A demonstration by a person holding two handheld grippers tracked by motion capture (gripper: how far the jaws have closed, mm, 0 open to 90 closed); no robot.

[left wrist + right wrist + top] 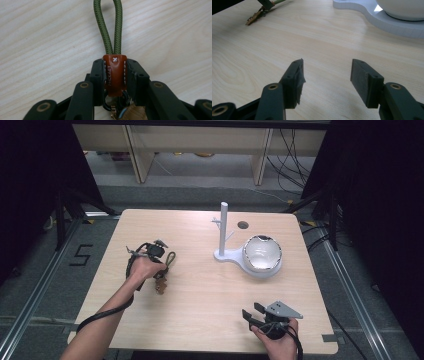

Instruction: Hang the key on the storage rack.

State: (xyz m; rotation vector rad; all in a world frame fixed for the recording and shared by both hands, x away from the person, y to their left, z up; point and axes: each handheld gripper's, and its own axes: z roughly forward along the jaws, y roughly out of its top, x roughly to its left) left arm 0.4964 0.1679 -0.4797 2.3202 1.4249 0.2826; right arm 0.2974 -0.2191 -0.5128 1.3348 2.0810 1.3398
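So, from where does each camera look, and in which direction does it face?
High view: above the person's side, facing forward and down on the table; both forearms, left gripper, right gripper.
Left gripper view: on that gripper, facing down along its jaws, shut on the keychain; green cord loop beyond.
Right gripper view: low on the right gripper, jaws open, facing across the table toward the white stand.
Shared: keychain and stand appear in both high and right gripper views.
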